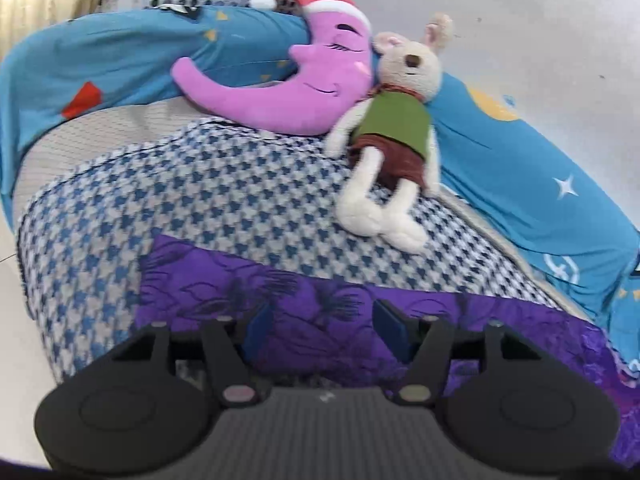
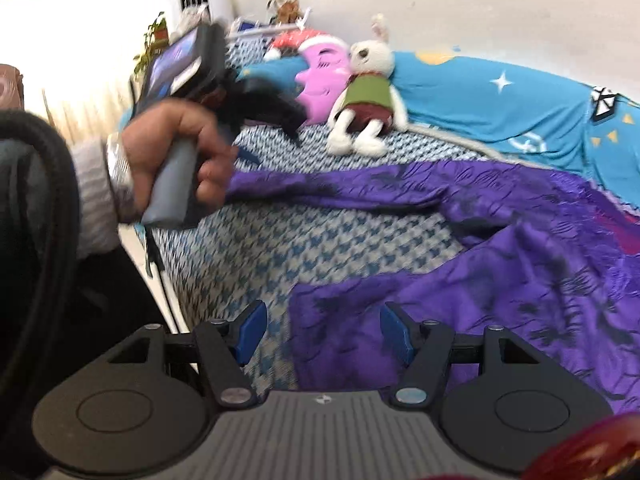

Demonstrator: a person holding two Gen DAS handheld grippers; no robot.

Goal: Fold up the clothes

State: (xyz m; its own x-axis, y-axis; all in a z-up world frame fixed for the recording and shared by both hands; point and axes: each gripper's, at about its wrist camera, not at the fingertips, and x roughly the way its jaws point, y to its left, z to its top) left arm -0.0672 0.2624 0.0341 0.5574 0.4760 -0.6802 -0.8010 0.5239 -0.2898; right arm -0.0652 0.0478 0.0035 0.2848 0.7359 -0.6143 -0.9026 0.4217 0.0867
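A purple patterned garment [image 1: 320, 312] [image 2: 500, 248] lies spread on the blue-and-white houndstooth bedcover [image 1: 200, 200] [image 2: 280, 240]. My left gripper [image 1: 324, 332] is open just above the garment's near edge, its blue pads [image 1: 258, 330] apart with cloth showing between them. My right gripper [image 2: 322, 332] is open too, hovering over a folded corner of the same garment. In the right wrist view a hand holds the left gripper [image 2: 256, 152] by its grey handle above the garment's far left end, blurred by motion.
A purple moon pillow [image 1: 288, 84] [image 2: 320, 76] and a plush rabbit in a green vest [image 1: 392, 140] [image 2: 366, 96] lie at the bed's head. A blue star-print sheet [image 1: 540, 184] [image 2: 500, 100] runs along the wall. White floor [image 1: 16, 320] is left of the bed.
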